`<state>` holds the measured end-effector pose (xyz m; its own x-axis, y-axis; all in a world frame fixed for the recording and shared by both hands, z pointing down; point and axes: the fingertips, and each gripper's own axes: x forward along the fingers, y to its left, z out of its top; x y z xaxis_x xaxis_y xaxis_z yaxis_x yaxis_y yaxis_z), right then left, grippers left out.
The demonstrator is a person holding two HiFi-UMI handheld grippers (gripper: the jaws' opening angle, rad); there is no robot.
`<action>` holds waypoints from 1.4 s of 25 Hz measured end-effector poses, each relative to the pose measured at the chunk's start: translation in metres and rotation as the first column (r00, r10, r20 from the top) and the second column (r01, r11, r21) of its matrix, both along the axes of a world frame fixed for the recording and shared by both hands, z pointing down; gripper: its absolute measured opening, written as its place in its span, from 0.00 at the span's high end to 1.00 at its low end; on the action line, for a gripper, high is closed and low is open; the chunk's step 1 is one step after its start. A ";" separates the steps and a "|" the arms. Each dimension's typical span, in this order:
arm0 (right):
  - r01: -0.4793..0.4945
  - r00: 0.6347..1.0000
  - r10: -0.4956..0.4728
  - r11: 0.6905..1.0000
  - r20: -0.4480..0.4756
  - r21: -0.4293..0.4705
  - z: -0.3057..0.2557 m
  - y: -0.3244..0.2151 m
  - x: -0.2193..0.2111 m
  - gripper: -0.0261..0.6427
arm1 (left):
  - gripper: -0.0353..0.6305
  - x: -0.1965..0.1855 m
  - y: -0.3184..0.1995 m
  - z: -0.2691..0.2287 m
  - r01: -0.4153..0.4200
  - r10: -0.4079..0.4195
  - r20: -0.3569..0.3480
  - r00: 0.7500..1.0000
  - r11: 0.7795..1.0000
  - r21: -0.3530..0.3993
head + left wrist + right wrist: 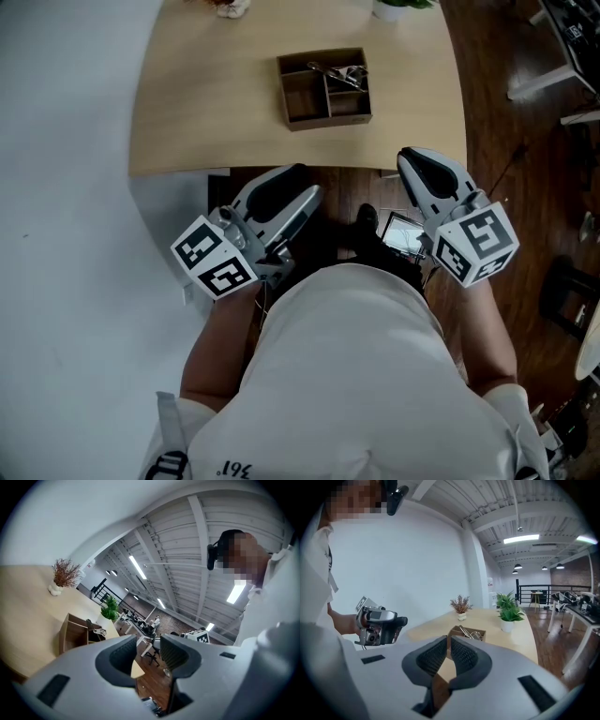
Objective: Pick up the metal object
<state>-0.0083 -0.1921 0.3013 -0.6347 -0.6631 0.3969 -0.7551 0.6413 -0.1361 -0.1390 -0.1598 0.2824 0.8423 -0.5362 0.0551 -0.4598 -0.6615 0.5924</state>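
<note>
A tangle of metal objects (339, 73) lies in the back right compartment of a wooden divided box (309, 101) on the pale wood table (206, 122). The box (75, 637) also shows in the left gripper view, and the metal pieces (469, 632) show in the right gripper view. Both grippers are held close to the person's body, short of the table's near edge. My left gripper (305, 192) (147, 644) is open and holds nothing. My right gripper (412, 159) (448, 641) is shut, its pads nearly touching, with nothing between them.
A green potted plant (508, 613) and a small vase of dried twigs (461, 606) stand at the table's far end. Dark wood floor lies to the right, with a shiny flat thing (403, 234) by the person's feet. A white wall borders the left.
</note>
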 end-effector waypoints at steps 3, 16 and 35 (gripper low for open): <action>0.011 1.000 -0.011 1.000 -0.020 0.013 0.003 -0.013 0.004 0.90 | 0.73 0.001 -0.009 0.002 0.028 -0.028 0.002 1.000 1.000 0.000; 0.077 0.992 -0.075 0.997 -0.104 0.021 0.030 -0.054 0.006 0.90 | 0.73 0.015 -0.036 0.023 0.060 -0.059 0.036 0.998 0.998 -0.016; 0.161 0.948 -0.149 0.987 -0.281 0.018 0.071 -0.105 -0.021 0.90 | 0.73 0.023 -0.073 0.051 0.041 -0.035 0.081 0.996 0.997 -0.067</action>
<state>-0.0298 -0.2968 0.3719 -0.5992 -0.5844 0.5473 -0.6503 0.7539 0.0930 -0.1164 -0.2331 0.3329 0.8127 -0.5605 0.1592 -0.5317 -0.6016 0.5962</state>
